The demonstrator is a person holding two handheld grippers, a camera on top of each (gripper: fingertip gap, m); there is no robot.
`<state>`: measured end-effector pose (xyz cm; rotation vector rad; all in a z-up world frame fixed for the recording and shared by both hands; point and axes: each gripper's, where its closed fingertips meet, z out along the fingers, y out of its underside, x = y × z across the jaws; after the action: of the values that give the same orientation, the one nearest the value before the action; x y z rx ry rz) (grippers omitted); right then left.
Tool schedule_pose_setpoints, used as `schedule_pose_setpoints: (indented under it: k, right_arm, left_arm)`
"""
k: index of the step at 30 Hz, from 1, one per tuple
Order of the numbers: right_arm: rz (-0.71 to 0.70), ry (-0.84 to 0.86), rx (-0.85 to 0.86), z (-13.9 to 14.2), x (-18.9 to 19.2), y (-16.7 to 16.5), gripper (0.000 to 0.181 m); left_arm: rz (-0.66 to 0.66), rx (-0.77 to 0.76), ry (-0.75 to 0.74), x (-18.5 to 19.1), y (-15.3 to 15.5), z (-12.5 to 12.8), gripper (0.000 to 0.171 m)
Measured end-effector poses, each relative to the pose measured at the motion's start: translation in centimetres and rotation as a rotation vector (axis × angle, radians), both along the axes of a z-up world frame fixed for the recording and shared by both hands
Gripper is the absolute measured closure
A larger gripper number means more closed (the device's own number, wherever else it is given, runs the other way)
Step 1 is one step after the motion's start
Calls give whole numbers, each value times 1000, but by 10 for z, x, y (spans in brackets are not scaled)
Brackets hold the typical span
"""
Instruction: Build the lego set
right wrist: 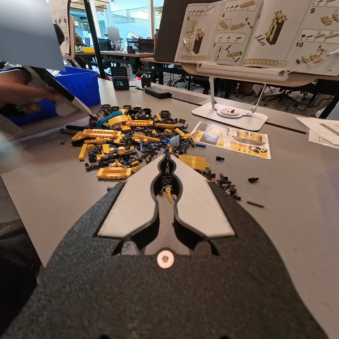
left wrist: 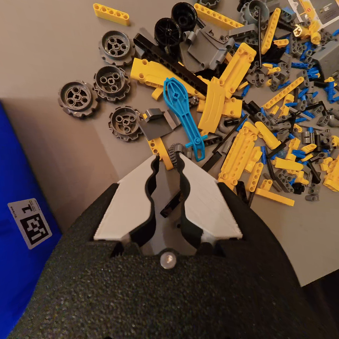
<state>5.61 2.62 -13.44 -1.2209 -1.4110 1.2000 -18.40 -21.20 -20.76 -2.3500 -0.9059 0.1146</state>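
My left gripper (left wrist: 169, 155) is low over the near edge of a heap of yellow, black, grey and blue building parts (left wrist: 256, 128) on a grey table (left wrist: 55, 45). Its jaws stand a little apart, with the end of a yellow holed beam (left wrist: 161, 154) and a small grey gear (left wrist: 174, 152) between the tips. A light blue plastic tool (left wrist: 183, 117) lies just beyond. In the right wrist view, the left gripper (right wrist: 90, 114) touches the far left of the heap (right wrist: 128, 139). My right gripper (right wrist: 167, 156) is shut and hovers over the heap's near edge, beside a yellow curved panel (right wrist: 192, 162).
Several grey toothed wheels (left wrist: 77, 97) lie left of the heap. A blue bin (right wrist: 80, 86) stands at the table's left. An open instruction booklet (right wrist: 238, 33) rests on a white stand (right wrist: 229, 115), with a sticker sheet (right wrist: 233, 139) in front. Small black pins (right wrist: 227, 185) lie right of my right gripper.
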Motion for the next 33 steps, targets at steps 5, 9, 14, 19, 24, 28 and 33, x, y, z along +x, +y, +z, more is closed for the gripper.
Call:
schedule_pose_setpoints:
  k: [5,9,14,19,24,28,33]
  right_arm:
    - [2,0,3,0,0,-1,180]
    - [3,-5,13,-1,-1,-2,180]
    - [3,-9,18,-2,-1,-2,180]
    - [3,-10,23,-2,-1,-2,181]
    - [4,-6,24,-1,-1,-2,181]
    - [4,-3,24,-1,-1,-3,181]
    - [5,-3,20,-1,-1,-2,180]
  left_arm:
    - [-60,72,-95,14,11,-1,154]
    - [-107,61,-111,23,14,0,153]
    - [-12,-54,-3,6,-7,2,153]
    - [-16,-145,-21,7,-8,-17,155]
    - [1,-176,27,-1,-15,-15,164]
    - [16,41,2,-3,-4,10,165]
    - [-9,286,-24,2,2,47,165]
